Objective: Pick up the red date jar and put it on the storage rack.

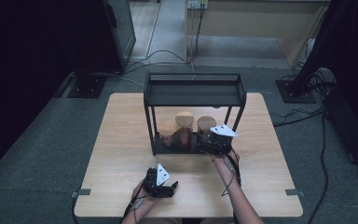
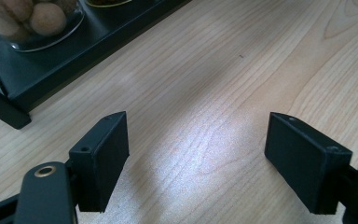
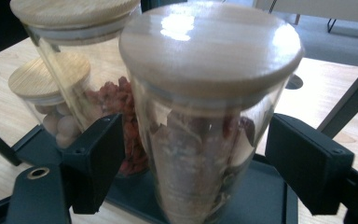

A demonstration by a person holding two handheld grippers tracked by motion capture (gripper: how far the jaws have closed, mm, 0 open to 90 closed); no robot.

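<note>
Jar (image 3: 205,121) stands between parted right hand-held gripper (image 3: 193,163) (left hand-held gripper (image 2: 198,163) empty, open).

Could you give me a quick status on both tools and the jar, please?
Right tool open around right-hand jar on rack shelf, pads off glass. Left tool open, empty, over table. Neighbouring jar close.

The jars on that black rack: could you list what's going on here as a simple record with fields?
Setting: wooden table with a black two-level rack
Jars: three glass jars with wooden lids on the rack's bottom shelf
Nearest jar: stands between the right gripper's jaws, pads apart from the glass
Middle jar: holds red pieces
Small jar: holds pale round pieces
Left gripper: open over bare table, nothing between the jaws
</note>
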